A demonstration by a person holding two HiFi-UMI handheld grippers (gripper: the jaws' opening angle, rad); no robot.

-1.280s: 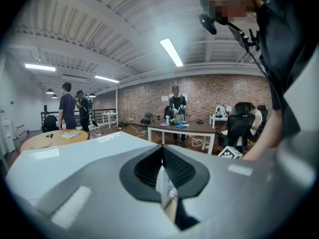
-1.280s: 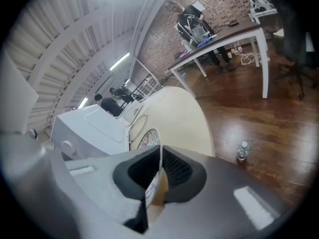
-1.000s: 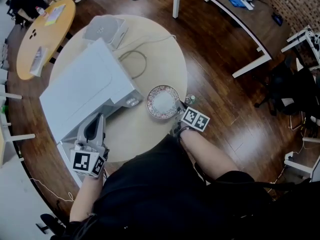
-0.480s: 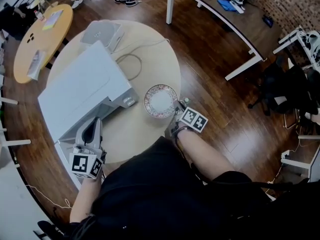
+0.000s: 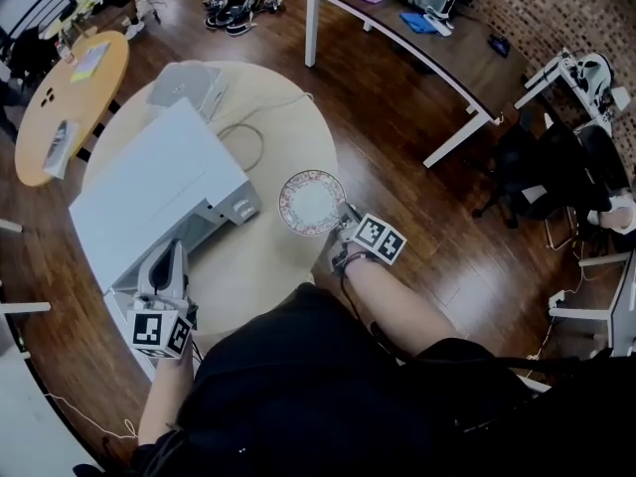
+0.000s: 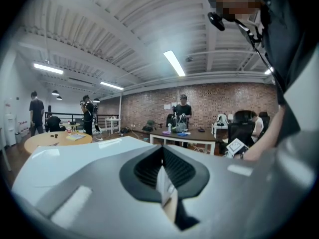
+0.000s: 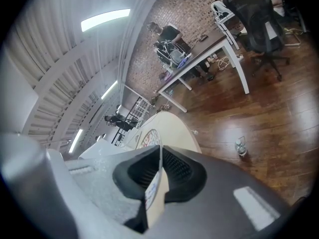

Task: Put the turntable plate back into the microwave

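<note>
The turntable plate (image 5: 312, 203), white with a flowered rim, hangs over the near right part of the round beige table (image 5: 288, 117). My right gripper (image 5: 345, 229) is shut on its near rim, and the plate (image 7: 149, 139) shows edge-on between the jaws in the right gripper view. The white microwave (image 5: 159, 192) stands at the table's left with its front toward me and its cavity dark. My left gripper (image 5: 167, 258) lies along the opened microwave door (image 5: 121, 311), shut on a thin pale edge (image 6: 161, 178) that seems to be the door. The microwave top (image 6: 75, 156) lies beyond it.
A grey flat device (image 5: 184, 85) and a looped cable (image 5: 243, 142) lie behind the microwave. A small bottle (image 7: 240, 147) stands on the wooden floor right of the table. A white desk (image 5: 417, 58), office chairs (image 5: 542, 167) and a second round table (image 5: 70, 97) stand around.
My right gripper has lifted the plate a little off the table and carried it slightly toward the microwave. The left gripper stays at the door.
</note>
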